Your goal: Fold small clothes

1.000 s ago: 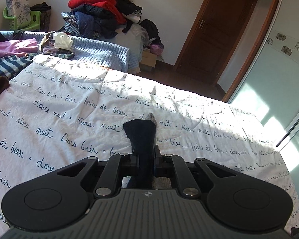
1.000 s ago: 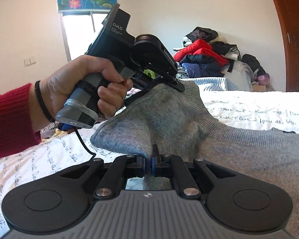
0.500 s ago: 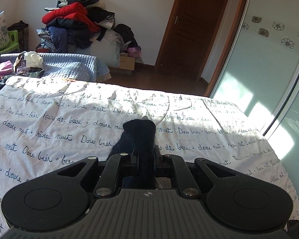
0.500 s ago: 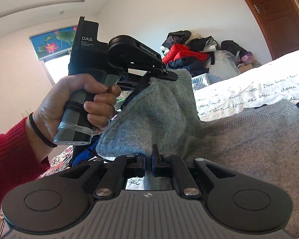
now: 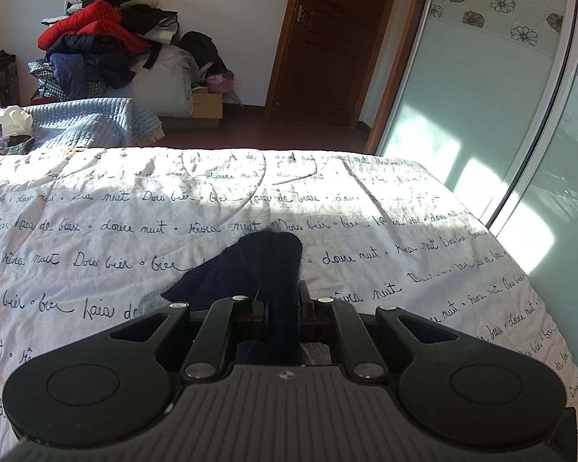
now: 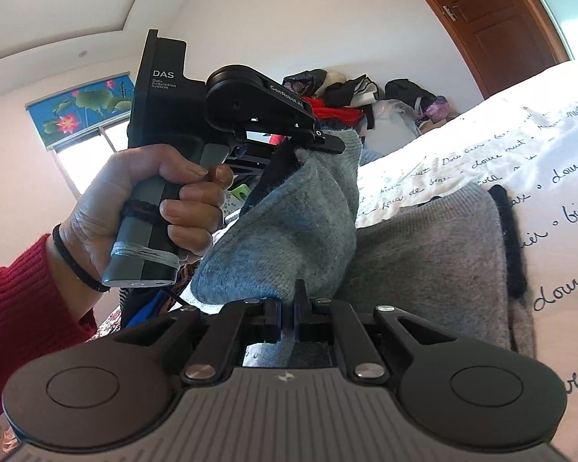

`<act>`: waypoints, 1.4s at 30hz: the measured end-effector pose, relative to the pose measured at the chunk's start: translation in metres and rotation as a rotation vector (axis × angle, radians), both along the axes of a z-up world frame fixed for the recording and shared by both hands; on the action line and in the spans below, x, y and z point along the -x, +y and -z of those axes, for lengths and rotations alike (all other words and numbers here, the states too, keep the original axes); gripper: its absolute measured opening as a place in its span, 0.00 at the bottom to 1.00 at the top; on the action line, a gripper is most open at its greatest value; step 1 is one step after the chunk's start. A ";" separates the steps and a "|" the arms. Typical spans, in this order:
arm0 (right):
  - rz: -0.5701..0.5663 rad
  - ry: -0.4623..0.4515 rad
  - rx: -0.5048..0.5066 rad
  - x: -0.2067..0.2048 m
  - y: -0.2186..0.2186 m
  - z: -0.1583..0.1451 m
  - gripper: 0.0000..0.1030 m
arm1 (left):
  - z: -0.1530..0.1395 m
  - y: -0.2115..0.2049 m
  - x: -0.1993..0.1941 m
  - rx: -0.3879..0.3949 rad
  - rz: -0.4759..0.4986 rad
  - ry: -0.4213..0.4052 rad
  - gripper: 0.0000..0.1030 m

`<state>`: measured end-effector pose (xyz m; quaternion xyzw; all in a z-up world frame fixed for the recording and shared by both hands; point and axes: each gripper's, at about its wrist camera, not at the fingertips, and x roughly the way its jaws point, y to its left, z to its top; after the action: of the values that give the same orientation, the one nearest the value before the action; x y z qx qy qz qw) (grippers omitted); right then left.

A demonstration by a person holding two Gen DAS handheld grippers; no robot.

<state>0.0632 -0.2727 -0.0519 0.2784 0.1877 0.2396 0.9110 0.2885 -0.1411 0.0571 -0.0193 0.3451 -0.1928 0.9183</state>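
Observation:
A small grey knit garment (image 6: 424, 254) with a dark trim lies partly on the white bedspread (image 5: 96, 238) printed with script. My left gripper (image 5: 281, 300) is shut on its dark-trimmed edge (image 5: 266, 265) and holds it up off the bed. It also shows in the right wrist view (image 6: 320, 142), held in a hand, pinching a lifted grey corner. My right gripper (image 6: 287, 308) is shut on another part of the same lifted grey fold (image 6: 289, 238). The rest of the garment trails down to the bed on the right.
A pile of jackets and clothes (image 5: 96, 46) is stacked against the far wall. A blue quilted surface (image 5: 84, 123) with small items lies beyond the bed. A wooden door (image 5: 327, 38) and glass sliding panels (image 5: 481, 96) stand to the right.
Both grippers have lifted and swung to the right with the garment. The right gripper's view has tilted upward. The grey fold hangs higher between them.

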 end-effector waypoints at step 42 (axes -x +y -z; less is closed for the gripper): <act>0.117 0.218 -0.158 0.019 -0.058 0.052 0.06 | 0.066 -0.100 -0.001 -0.070 0.114 0.127 0.15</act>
<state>0.0444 -0.3308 -0.1038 0.3840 0.2495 0.1682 0.8729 0.2895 -0.2416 -0.0086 0.0206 0.4096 -0.2311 0.8823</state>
